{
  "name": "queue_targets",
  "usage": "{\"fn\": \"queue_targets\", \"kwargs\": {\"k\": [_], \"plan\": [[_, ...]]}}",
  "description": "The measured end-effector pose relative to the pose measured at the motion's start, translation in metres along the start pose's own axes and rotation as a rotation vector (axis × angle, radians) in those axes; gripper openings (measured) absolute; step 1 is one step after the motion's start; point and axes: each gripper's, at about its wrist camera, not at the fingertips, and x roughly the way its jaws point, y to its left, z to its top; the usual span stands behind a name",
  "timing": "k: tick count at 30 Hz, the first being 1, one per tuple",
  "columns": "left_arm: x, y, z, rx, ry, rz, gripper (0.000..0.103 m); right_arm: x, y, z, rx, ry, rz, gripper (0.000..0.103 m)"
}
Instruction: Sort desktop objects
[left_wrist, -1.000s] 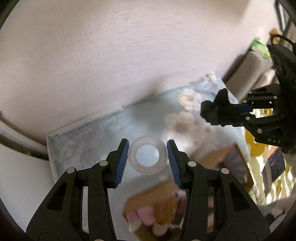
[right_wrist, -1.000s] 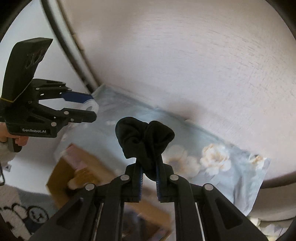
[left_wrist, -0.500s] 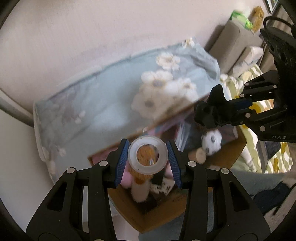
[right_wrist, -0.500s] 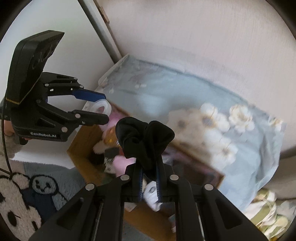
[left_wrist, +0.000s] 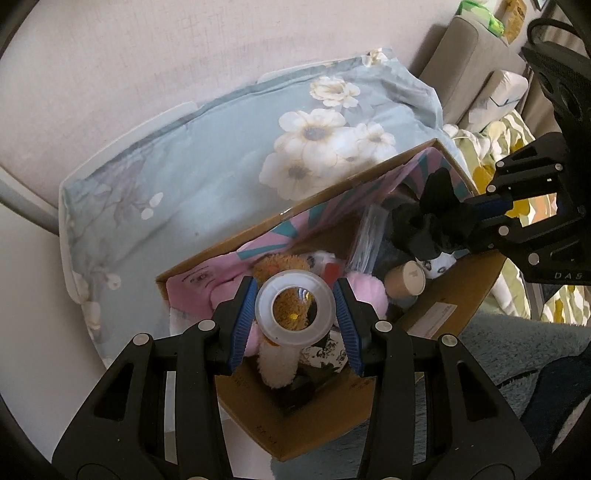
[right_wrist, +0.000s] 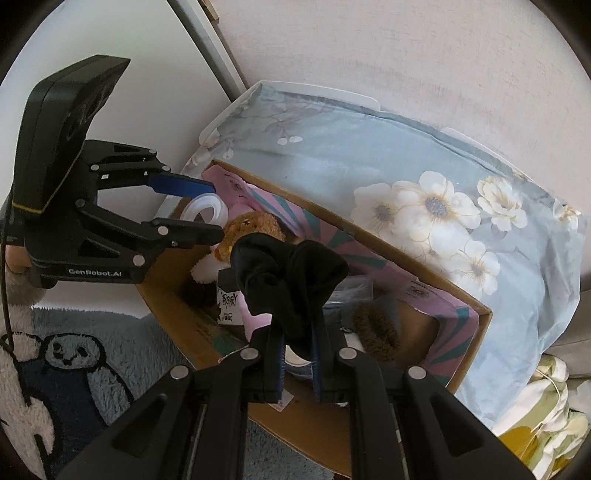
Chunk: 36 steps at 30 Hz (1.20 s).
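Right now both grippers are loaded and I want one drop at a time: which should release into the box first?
Probably left: its gripper holds the tape roll directly above the box, over the toys. The right holds the black cloth near the front wall.

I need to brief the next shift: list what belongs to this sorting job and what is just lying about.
Job:
- tape roll, held in left gripper
- black cloth, held in right gripper
- cardboard box

Lying about:
- floral bedding
- blue rug

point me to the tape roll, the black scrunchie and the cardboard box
tape roll (left_wrist: 295, 309): left wrist view, on its translucent white ring face.
black scrunchie (right_wrist: 291, 271): right wrist view, on the bunched fabric above the fingers.
cardboard box (left_wrist: 458, 295): left wrist view, on its brown outer side wall.
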Motion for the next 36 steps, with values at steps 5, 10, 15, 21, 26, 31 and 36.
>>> {"fn": "queue_targets", "kwargs": {"k": [5,10,15,21,26,31,36], "plan": [[0.007,-0.003,0.002,-0.012,0.040,-0.001,0.067,0.009,0.006,-0.003,-0.014,0.060,0.002,0.046],[0.005,-0.004,0.002,-0.007,0.019,-0.010,0.103,0.010,0.000,-0.009,0.034,0.062,0.039,0.088],[0.002,-0.003,0.005,0.005,0.009,0.012,0.103,0.007,-0.006,-0.013,0.055,0.061,0.024,0.102],[-0.004,0.001,0.006,-0.015,-0.006,0.003,0.103,-0.002,-0.009,-0.010,0.088,0.042,0.011,0.102],[-0.009,0.001,0.009,-0.030,-0.005,0.019,0.103,-0.009,-0.018,-0.004,0.171,0.053,-0.046,0.102],[-0.018,0.003,0.017,-0.046,-0.028,0.073,0.103,-0.018,-0.026,0.004,0.247,0.062,-0.139,0.102],[-0.032,0.008,0.029,-0.081,-0.076,0.115,0.103,-0.027,-0.028,0.012,0.293,0.051,-0.212,0.102]]}}
